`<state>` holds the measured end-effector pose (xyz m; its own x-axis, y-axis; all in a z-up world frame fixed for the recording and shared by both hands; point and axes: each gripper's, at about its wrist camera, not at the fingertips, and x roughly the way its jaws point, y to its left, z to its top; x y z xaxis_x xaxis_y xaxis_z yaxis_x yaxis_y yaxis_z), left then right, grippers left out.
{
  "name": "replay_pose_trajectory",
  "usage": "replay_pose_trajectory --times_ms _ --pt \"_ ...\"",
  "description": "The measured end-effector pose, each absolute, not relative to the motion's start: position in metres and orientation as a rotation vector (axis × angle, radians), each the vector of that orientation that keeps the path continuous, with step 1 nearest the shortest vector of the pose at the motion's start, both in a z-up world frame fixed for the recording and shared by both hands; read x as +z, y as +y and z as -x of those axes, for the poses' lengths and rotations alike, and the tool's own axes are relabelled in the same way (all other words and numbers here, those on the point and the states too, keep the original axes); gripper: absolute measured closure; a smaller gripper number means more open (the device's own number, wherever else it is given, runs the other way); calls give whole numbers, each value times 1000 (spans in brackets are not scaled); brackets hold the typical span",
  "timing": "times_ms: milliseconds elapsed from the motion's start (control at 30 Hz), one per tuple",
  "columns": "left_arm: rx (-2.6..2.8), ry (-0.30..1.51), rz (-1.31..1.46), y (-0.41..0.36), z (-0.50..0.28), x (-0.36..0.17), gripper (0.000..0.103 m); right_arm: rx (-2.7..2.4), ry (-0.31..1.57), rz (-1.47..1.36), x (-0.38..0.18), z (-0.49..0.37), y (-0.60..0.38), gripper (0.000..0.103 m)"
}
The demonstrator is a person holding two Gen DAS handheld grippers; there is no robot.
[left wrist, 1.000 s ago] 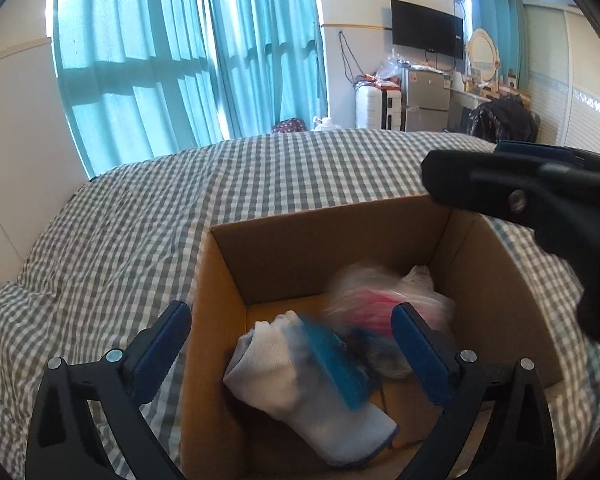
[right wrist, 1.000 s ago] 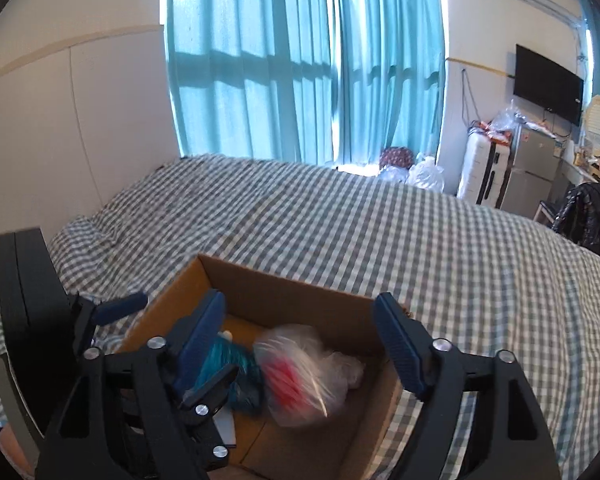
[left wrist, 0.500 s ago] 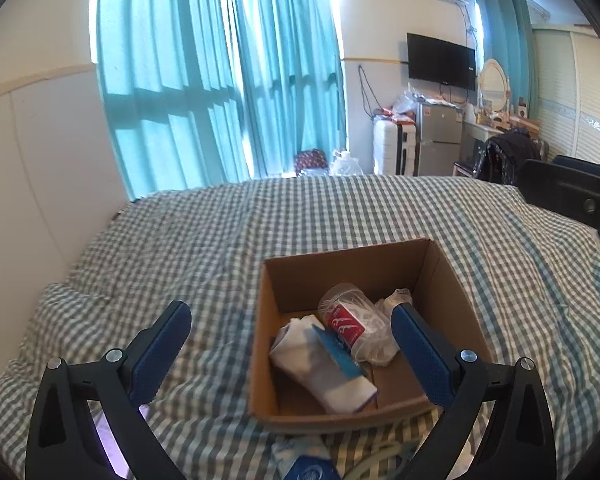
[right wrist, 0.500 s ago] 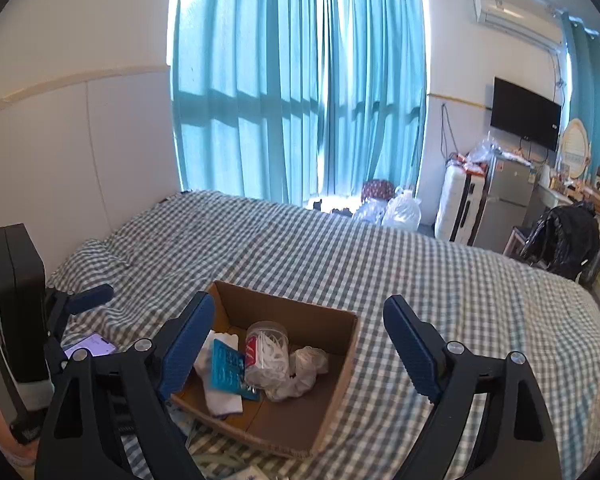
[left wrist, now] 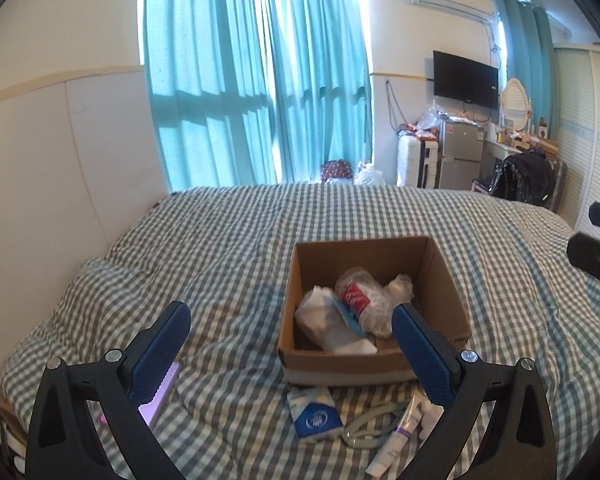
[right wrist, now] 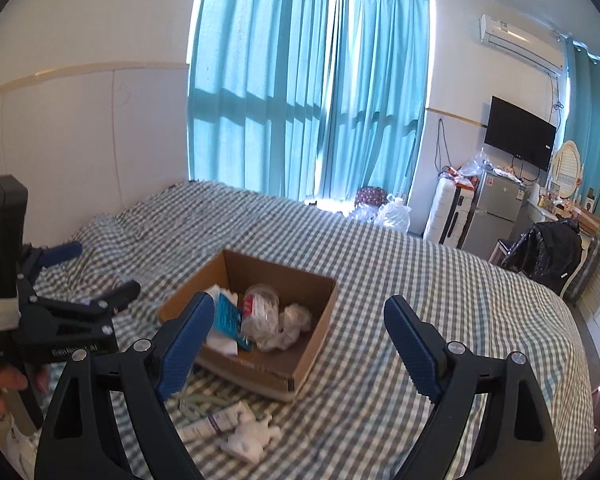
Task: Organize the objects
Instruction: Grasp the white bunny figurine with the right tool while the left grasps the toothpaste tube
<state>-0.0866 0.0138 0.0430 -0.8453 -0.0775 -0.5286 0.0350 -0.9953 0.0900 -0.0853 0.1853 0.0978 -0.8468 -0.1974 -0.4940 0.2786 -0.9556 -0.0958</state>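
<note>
Both tongs stand wide apart with nothing between the pads: left tongs, right tongs, each above the checked bed. Cardboard box sits on the bed, holding a white cloth and crumpled plastic bag; tissue pack and tube lie just before it

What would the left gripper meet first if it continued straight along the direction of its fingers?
Probably the cardboard box on the checked bedspread. The open, empty left gripper points down toward the box's near wall or left corner; depth is unclear, so it might touch the bedspread just before it.
</note>
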Motion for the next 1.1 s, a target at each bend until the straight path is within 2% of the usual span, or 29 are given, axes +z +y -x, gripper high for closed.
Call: replay_pose_trajectory --times_ms 233,433,533,667,867,900,933,967,1100 --pt "-2907 -117 -929 20 75 -6 0 -2731 202 -897 28 88 185 16" --pt "-2858 -112 -1128 31 82 -70 0 -2649 135 -1122 -47 102 178 16" --pt "-2838 -113 -1193 36 82 -92 0 -2617 158 -1213 -76 108 172 16" --pt "-2825 -143 -1233 40 82 -108 0 -2561 134 -1313 -105 117 172 28" --pt "-2785 -117 -1295 34 87 -124 0 -2482 118 -1365 -127 120 164 30" --pt "-2784 -109 -1302 33 88 -125 0 -2463 121 -1373 -130 119 162 34" --pt "-2785 -97 -1312 33 89 -127 0 -2444 147 -1387 -133 117 159 47" --pt "-2790 -88 -1322 33 87 -127 0 -2443 186 -1392 -135 114 157 55" --pt "-2817 -100 -1318 42 82 -123 0 -2476 182 -1354 -125 103 167 55"
